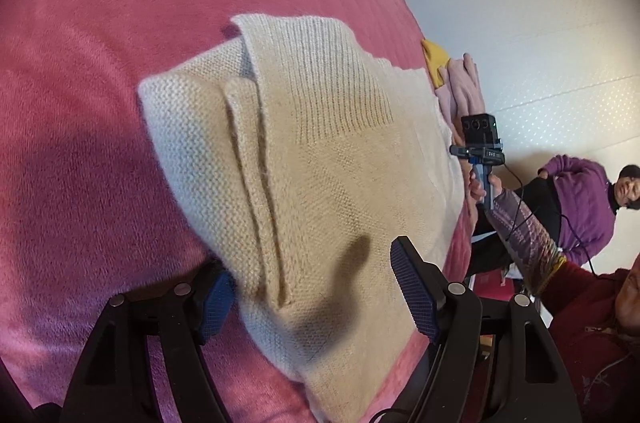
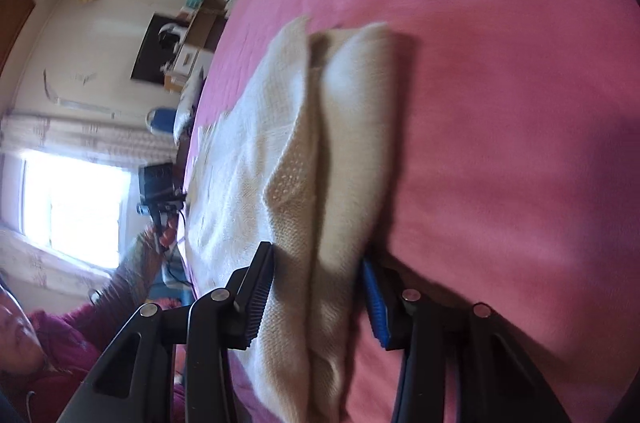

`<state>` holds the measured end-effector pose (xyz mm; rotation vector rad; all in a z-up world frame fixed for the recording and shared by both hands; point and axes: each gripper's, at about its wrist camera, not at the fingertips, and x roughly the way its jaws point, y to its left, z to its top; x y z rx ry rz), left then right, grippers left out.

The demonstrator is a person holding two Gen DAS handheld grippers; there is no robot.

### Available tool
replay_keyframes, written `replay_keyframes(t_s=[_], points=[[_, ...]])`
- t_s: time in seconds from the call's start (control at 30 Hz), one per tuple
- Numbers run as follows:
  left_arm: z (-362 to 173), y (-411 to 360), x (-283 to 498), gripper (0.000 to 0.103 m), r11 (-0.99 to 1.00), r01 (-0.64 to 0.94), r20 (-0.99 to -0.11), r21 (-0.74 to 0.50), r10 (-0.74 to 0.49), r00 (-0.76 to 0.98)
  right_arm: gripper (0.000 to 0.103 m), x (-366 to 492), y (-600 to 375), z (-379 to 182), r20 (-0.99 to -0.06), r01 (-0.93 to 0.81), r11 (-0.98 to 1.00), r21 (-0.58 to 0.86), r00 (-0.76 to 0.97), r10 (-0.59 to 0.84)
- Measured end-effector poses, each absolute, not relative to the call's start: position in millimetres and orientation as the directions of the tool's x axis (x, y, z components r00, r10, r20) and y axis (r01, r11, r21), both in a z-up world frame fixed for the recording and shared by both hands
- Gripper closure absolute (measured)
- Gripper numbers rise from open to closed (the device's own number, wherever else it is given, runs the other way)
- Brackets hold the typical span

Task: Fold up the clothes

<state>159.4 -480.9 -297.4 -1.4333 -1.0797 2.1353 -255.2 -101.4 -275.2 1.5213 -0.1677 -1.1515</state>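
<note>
Your left gripper (image 1: 316,299) and right gripper (image 2: 316,295) both have fingers spread wide around the edge of the folded sweater (image 1: 320,159) on the pink blanket (image 1: 140,3).

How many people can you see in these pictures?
2. The person in the dark red top, holding the grippers, is at the lower right edge of the left wrist view. A second person in purple sits beyond the bed. Others may be out of view.

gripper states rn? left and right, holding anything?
Left gripper: open, fingers straddling the edge of the beige sweater, not clamped.
Right gripper: open, sweater fold between its fingers, not clamped.
</note>
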Motion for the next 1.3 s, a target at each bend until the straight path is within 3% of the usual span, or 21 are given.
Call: replay_keyframes(t_s=[0.23, 0.5, 0.57, 0.6, 0.67, 0.8, 1.0, 1.3], points=[[-295.7, -482.9, 157.5, 0.029, -0.648, 0.133, -0.634, -0.750, 0.646, -0.425, 0.052, -248.4, -118.1, -271.6, -0.535, 0.483, -0.289, 0.826, 0.514, -0.671], [-295.5, -481.2, 159.8, 0.032, -0.686, 0.148, -0.674, -0.713, 0.611, -0.416, 0.052, -247.6, -144.4, -269.8, -0.548, 0.511, -0.273, 0.815, 0.524, -0.652], [-294.1, -476.8, 161.5, 0.043, -0.733, 0.159, -0.721, -0.662, 0.564, -0.404, 0.058, -247.7, -142.4, -271.4, -0.561, 0.525, -0.278, 0.805, 0.518, -0.646], [-292.9, -474.7, 163.5, 0.055, -0.764, 0.167, -0.752, -0.623, 0.526, -0.397, 0.068, -247.3, -141.3, -272.4, -0.581, 0.541, -0.291, 0.789, 0.505, -0.638], [-291.5, -473.2, 167.5, 0.062, -0.796, 0.191, -0.787, -0.574, 0.473, -0.397, 0.082, -246.8, -139.0, -273.6, -0.610, 0.556, -0.319, 0.768, 0.479, -0.632], [-284.8, -462.1, 172.2, 0.078, -0.849, 0.205, -0.833, -0.486, 0.380, -0.402, 0.089, -235.5, -136.2, -264.6, -0.665, 0.614, -0.353, 0.706, 0.404, -0.628], [-272.9, -444.3, 174.7, 0.081, -0.905, 0.255, -0.891, -0.341, 0.224, -0.394, 0.091, -225.0, -130.7, -240.7, -0.699, 0.654, -0.386, 0.650, 0.317, -0.640], [-252.6, -455.2, 199.5, 0.084, -0.867, 0.308, -0.853, -0.393, 0.219, -0.474, 0.091, -214.0, -133.6, -207.5, -0.715, 0.705, -0.379, 0.599, 0.258, -0.649]])
